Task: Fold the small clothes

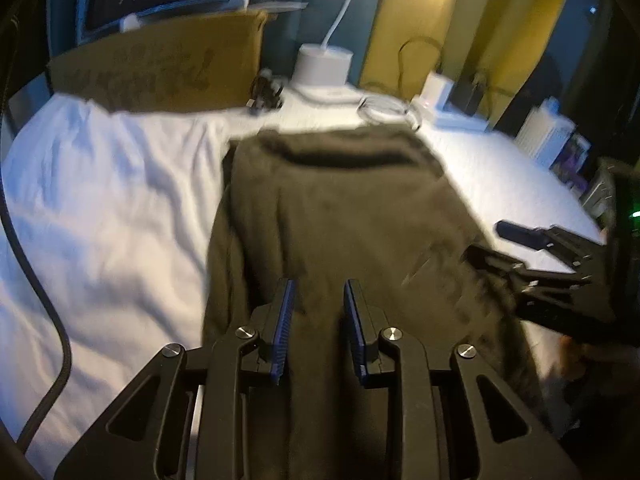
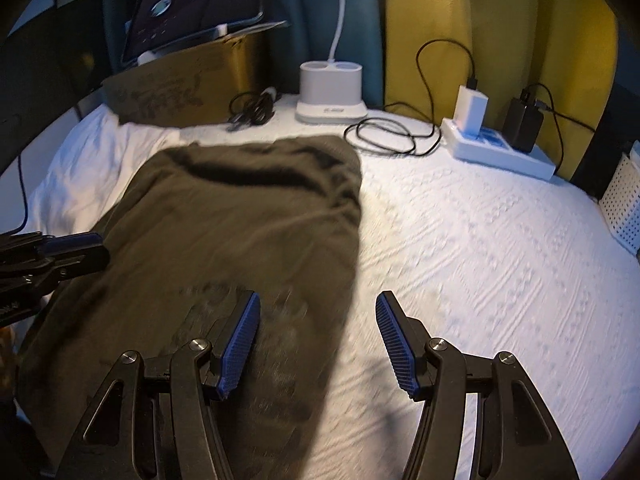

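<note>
One dark olive garment (image 2: 224,216) lies spread flat on the white bedsheet (image 2: 480,240), stretching away in front of both my claws. My left claw (image 1: 318,320) hangs over its near end with the jaws only narrowly parted and nothing between the blue pads (image 1: 285,320); cloth shows below the gap, but I cannot tell whether the tips touch it. My right claw (image 2: 318,340) stands wide open and empty, its left pad over the garment's right edge and its right pad over bare sheet. I judge the fabric soft, light and limp: it looks knitted or fleecy, with shallow wrinkles, so it will drape and sag from any single pinch and drag on the textured sheet instead of sliding cleanly. Nothing about it seems fragile or slippery. The sensible places to take hold are the near corners or the side edges just ahead of each claw, pinching a small fold of cloth, one claw per side, so the lifted edge stays straight. A darker band (image 2: 240,172) lies far ahead, near the far end; blur hides what it is.
</note>
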{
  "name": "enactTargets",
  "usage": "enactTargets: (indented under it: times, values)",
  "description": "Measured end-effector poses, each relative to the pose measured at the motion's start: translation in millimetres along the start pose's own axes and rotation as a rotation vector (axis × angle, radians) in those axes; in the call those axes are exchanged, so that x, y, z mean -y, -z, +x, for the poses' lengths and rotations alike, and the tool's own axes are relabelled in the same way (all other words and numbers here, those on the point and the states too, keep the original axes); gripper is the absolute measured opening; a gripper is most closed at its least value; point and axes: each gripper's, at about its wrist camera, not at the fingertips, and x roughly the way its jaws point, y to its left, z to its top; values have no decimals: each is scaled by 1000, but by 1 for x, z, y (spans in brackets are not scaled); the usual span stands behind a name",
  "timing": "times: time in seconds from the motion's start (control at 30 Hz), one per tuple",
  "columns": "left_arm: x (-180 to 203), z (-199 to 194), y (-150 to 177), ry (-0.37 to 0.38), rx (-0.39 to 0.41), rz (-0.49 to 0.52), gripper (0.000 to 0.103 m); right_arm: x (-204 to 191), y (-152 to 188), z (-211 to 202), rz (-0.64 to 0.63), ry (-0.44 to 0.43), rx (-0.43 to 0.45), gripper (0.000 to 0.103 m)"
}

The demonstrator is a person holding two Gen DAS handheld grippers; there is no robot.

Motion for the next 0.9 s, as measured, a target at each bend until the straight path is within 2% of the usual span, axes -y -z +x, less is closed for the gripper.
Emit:
enactTargets:
  times: [0.1,0.33,0.57,0.77,0.83,0.9]
  values:
    - [-7,3,11,-31,-17,-8,26,1,11,1,3,-1,-13,62]
    - [-7,-12,20,-73,14,-24,28,11,24,-15,19,12,4,64]
    - [15,-37,21,-38,80,4,28,27,41,-41,49,47,24,64]
    - [44,-37,28,-20,64,52,29,45,63,-67,81,73,43,64]
    - [54,-38,31,-15,63,66,34,51,71,-75,94,86,50,64]
    - [66,-39,34,0,63,81,53,57,79,-84,108,97,55,64]
